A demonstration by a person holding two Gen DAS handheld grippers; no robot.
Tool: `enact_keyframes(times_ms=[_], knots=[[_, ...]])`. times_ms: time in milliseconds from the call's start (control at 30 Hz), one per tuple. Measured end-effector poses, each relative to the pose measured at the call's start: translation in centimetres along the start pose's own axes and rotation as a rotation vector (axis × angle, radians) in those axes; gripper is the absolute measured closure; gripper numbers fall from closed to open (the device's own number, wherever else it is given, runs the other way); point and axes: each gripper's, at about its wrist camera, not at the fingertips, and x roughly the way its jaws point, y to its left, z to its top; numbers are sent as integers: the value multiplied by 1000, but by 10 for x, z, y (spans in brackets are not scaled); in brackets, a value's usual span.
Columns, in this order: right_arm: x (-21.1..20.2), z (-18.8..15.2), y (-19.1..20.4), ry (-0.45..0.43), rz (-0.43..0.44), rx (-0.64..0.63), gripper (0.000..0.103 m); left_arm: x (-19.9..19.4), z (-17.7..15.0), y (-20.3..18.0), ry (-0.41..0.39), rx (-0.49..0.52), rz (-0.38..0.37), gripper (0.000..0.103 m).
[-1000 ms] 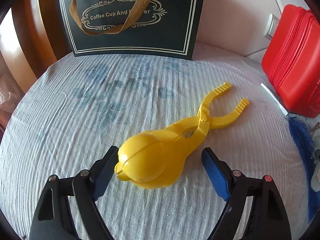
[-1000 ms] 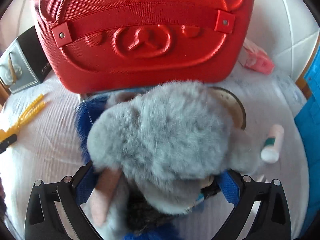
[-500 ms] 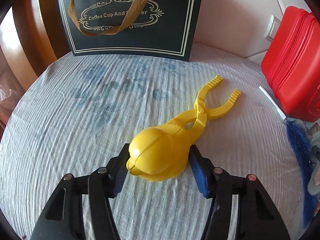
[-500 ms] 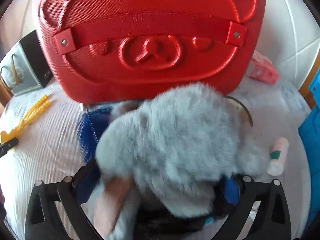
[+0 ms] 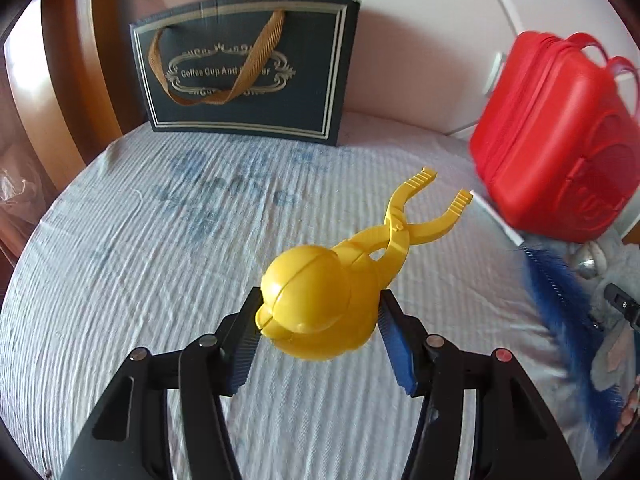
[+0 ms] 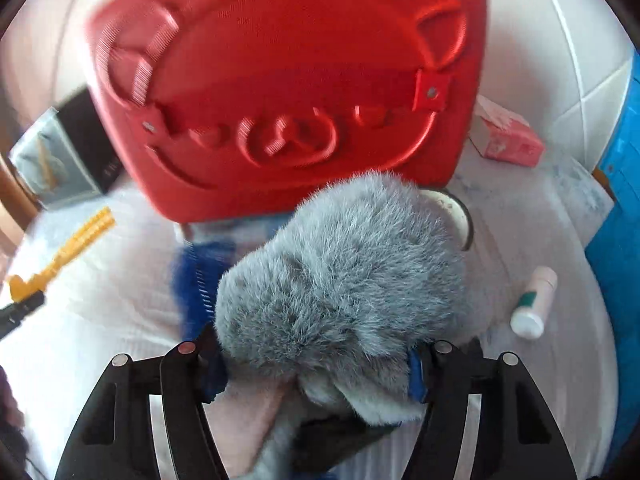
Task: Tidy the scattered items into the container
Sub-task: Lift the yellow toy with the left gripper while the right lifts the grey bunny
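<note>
Left wrist | left tool [image 5: 318,322] clamps yellow scoop [image 5: 316,304] | right tool [image 6: 316,360] closing around grey plush [image 6: 340,280]

A wide stretch of the bed [image 5: 132,264] toward its left edge is left bare, and free passage is offered there. The back edge is blocked by the upright dark gift bag [image 5: 248,72]. The right side is crowded by the red case [image 6: 280,92], the white bottle [image 6: 534,304] and the pink box [image 6: 504,136].
</note>
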Motion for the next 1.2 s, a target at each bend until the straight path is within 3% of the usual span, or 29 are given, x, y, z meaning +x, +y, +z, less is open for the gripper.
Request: enact_keyframes(times_ms=[233, 433, 833, 1200], knots=[[-76, -4, 11, -96, 106, -33, 36, -70, -5, -12, -67, -26, -37, 48], [-150, -18, 16, -156, 139, -58, 36, -144, -23, -28, -137, -8, -58, 48], [-274, -78, 5, -264, 213, -130, 36, -275, -86, -68, -249, 18, -50, 48], [-346, -126, -28, -318, 253, -185, 36, -350, -146, -109, -315, 31, -57, 48]])
